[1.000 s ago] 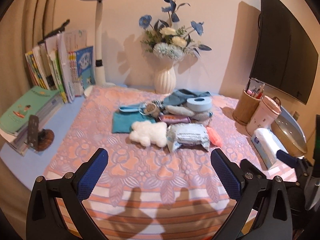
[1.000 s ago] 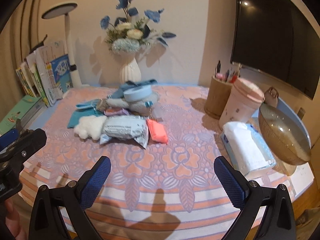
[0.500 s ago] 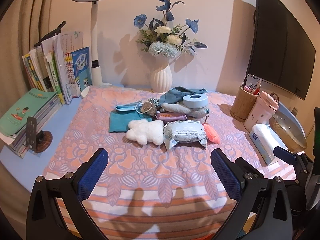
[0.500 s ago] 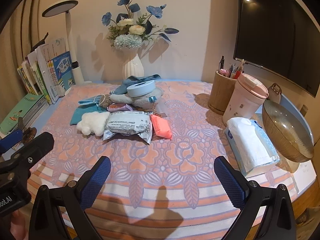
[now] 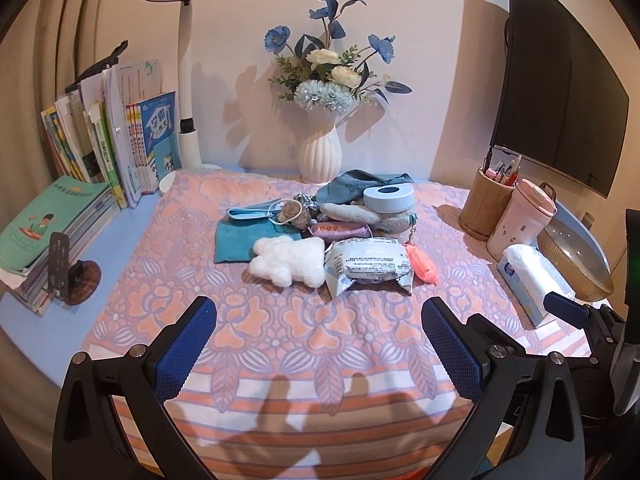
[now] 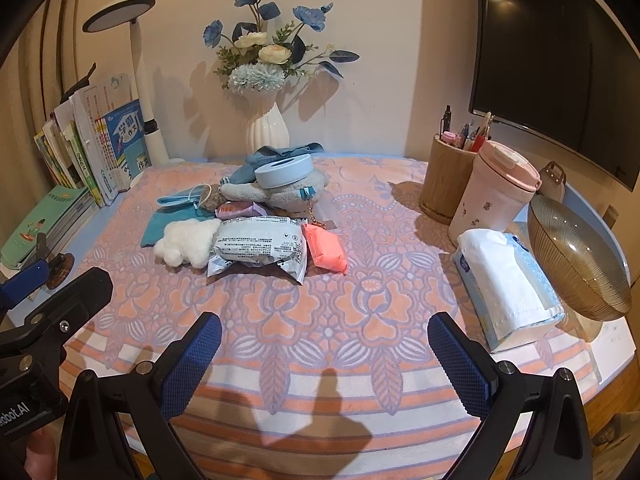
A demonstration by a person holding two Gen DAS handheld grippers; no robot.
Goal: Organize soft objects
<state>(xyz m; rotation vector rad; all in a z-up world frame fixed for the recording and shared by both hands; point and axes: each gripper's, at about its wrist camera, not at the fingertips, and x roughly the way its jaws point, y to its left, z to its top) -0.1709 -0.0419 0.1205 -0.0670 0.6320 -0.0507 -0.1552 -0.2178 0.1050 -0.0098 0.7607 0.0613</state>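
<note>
Pile (image 5: 320, 236) beyond left tongs (image 5: 316, 344) (spread), untouched

Both wrist views face the wall, sharing the vase (image 5: 319, 158) (image 6: 267, 134).

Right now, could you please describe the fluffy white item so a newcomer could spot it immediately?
Start at the white ribbed vase against the back wall, then come forward over the pile. At its front edge lies the white plush, left of the grey wipes packet. It alone is pure white and cloud-shaped.
</note>
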